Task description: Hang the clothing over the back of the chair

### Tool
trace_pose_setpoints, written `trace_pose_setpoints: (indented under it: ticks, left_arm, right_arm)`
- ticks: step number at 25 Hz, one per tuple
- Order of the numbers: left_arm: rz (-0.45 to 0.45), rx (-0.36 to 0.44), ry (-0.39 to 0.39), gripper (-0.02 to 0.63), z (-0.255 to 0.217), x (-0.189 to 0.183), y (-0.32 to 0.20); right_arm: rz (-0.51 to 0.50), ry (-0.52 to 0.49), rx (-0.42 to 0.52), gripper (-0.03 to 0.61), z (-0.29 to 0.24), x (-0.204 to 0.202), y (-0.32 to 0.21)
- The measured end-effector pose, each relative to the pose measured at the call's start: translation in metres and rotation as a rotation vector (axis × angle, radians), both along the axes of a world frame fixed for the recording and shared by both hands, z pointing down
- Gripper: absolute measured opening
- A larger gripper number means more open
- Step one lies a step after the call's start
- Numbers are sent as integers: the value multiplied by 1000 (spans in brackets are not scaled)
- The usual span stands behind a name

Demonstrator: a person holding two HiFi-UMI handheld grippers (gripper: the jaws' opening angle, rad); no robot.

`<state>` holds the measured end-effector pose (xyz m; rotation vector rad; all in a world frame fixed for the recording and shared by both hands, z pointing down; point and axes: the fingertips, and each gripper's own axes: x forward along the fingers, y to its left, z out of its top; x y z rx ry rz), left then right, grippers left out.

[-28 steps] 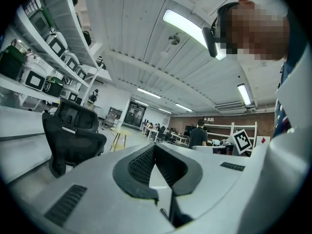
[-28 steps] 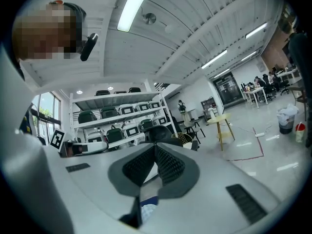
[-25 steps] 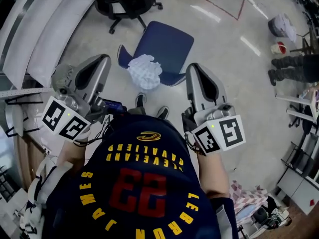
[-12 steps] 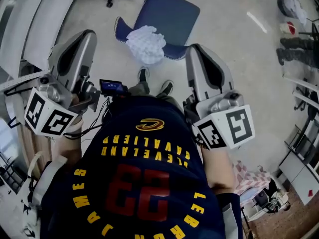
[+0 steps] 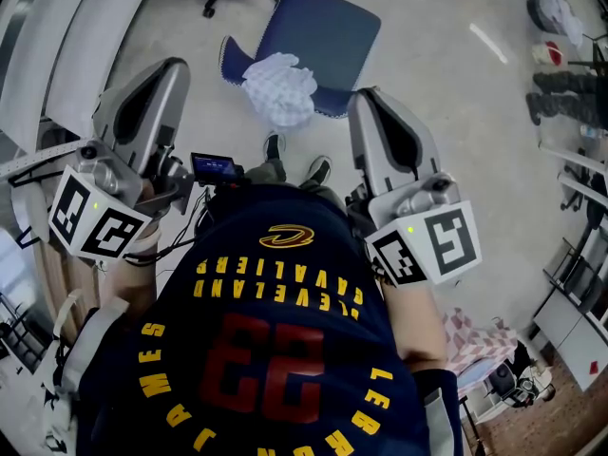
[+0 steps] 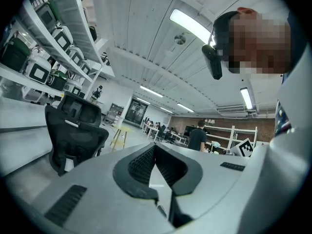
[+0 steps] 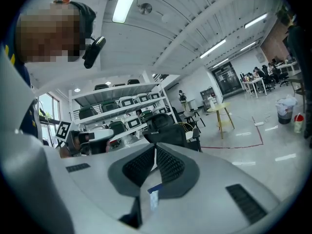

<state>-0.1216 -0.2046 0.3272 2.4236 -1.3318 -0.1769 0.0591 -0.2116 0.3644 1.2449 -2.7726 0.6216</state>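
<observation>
Dark blue jersey [image 5: 275, 350] on the person, print upside down in head view: yellow "CLEVELAND CAVALIERS" in 2 lines, big red no. "23", yellow "LEBRON JAMES" arched round it, yellow "C" logo nr the collar. Small screen [image 5: 214, 166] above it: too small to read.

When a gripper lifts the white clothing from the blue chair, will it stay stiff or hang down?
The white clothing lies crumpled in soft folds on the blue chair, so it is probably floppy and will droop when lifted. It looks thin, so it is likely light for its size.
</observation>
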Motion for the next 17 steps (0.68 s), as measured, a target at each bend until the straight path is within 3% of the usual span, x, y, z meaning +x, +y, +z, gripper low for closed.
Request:
trace_pose_setpoints:
  ticks: [17]
  left_arm:
    - [17,-5,2,2,5,-9,2]
  right_arm:
    - [3,5,3,20,2,-12,4]
